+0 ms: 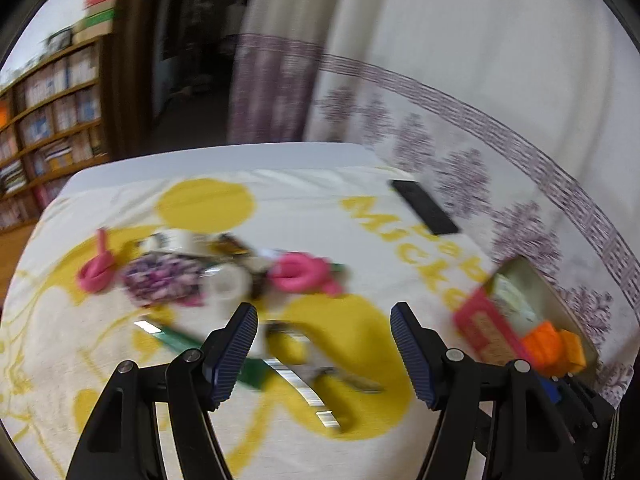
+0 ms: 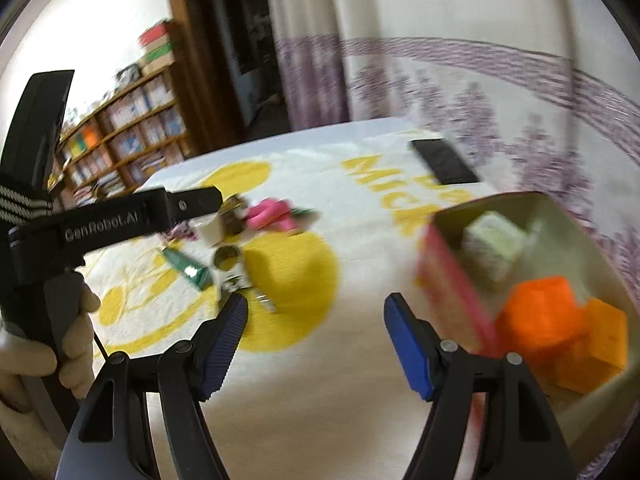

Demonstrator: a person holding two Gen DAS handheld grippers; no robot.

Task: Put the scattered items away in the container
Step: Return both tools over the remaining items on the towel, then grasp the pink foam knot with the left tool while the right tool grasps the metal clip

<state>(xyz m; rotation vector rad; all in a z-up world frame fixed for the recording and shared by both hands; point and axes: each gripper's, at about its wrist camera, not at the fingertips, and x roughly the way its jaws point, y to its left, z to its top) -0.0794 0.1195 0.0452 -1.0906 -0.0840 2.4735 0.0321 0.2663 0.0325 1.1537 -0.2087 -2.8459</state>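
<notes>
Pink rolls (image 1: pixel 298 272) and other loose items are seen left of the container (image 2: pixel 452 216), which stands at the desk's (image 1: pixel 320 216) right with orange blocks (image 2: pixel 540 316) inside. Both left gripper (image 1: pixel 324 354) and right gripper (image 2: pixel 316 344) are empty, jaws wide. A fetching step is judged underway; next, one item must be straddled and clamped.

Bookshelf (image 1: pixel 52 120), patterned curtain (image 1: pixel 440 80), black phone (image 1: pixel 424 206)

left claw (image 1: pixel 324 344) agape, right claw (image 2: pixel 316 338) agape, both seemingly empty
</notes>
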